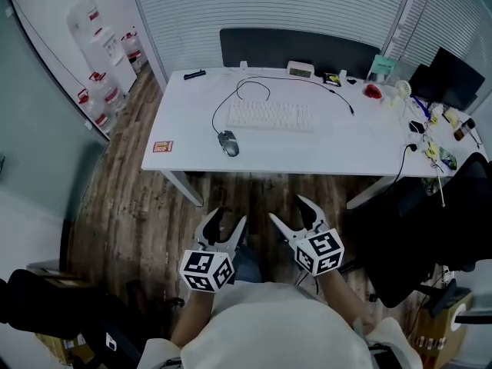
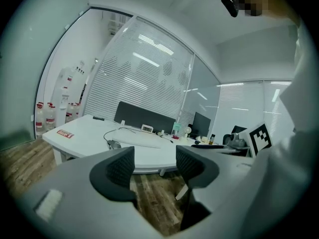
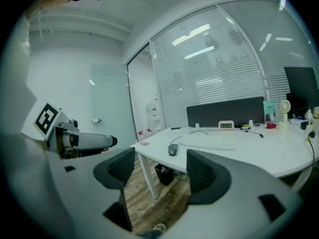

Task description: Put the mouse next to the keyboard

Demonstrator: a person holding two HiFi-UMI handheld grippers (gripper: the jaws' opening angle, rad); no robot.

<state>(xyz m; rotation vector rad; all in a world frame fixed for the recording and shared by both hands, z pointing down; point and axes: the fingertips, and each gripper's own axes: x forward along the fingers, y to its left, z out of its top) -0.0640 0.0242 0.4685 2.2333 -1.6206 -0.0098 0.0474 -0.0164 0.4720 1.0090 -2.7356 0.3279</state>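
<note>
White desk (image 1: 346, 141) carries the mouse (image 1: 228, 143) off the keyboard (image 1: 270, 116) corner, so the left gripper (image 1: 225, 220) and right gripper (image 1: 290, 212) hang short of it, jaws spread and empty, ready to reach.

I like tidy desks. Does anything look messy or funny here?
Nothing is spilled or broken. The mouse sits askew near the front edge of the desk, apart from the keyboard. Clutter crowds the desk's right end.

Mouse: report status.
Left gripper, right gripper open, empty, short of desk. Mouse off keyboard front-left corner, apart. Nothing in the way.
</note>
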